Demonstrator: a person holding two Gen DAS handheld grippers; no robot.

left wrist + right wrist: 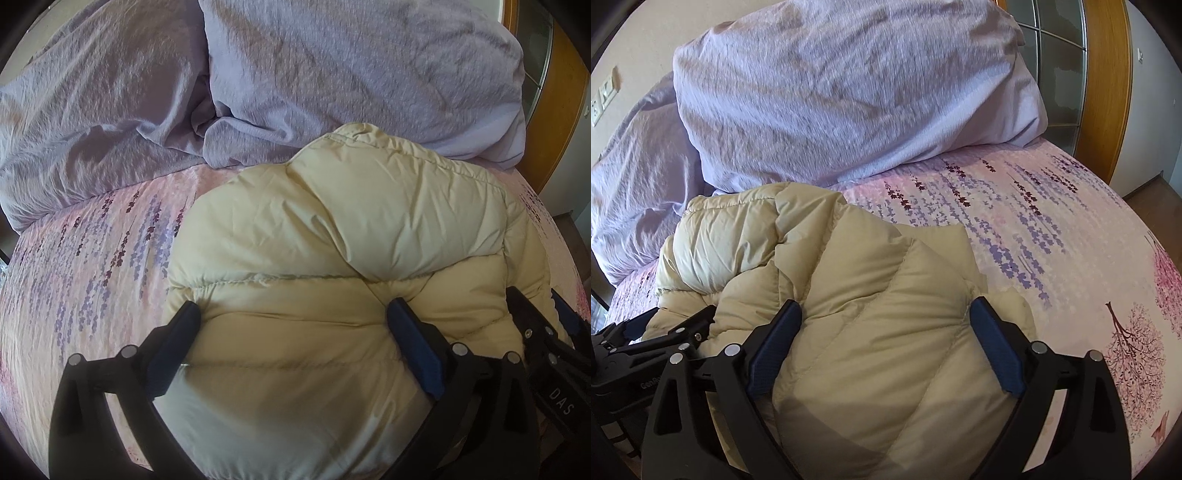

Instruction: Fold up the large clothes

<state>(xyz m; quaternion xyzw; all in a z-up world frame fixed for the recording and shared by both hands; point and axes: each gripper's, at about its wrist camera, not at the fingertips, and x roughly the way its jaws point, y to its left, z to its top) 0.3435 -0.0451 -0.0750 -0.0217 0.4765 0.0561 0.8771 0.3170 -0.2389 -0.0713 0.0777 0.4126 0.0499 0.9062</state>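
Cream quilted puffer jacket point(332, 258) on the floral-sheeted bed point(92, 258): soft, puffy, slippery, springy. Left hand-held gripper point(293, 314) and right hand-held gripper point(886, 310) both gape wide, nothing pinched. Best grabbed at seams.

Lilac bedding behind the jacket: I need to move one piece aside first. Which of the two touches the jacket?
The plump lilac pillow: the cream puffer jacket butts against its lower edge. The rumpled lilac duvet lies further left, clear of the jacket.

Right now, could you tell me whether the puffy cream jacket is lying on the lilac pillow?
No, the jacket lies folded on the floral bedsheet, in front of the pillow.
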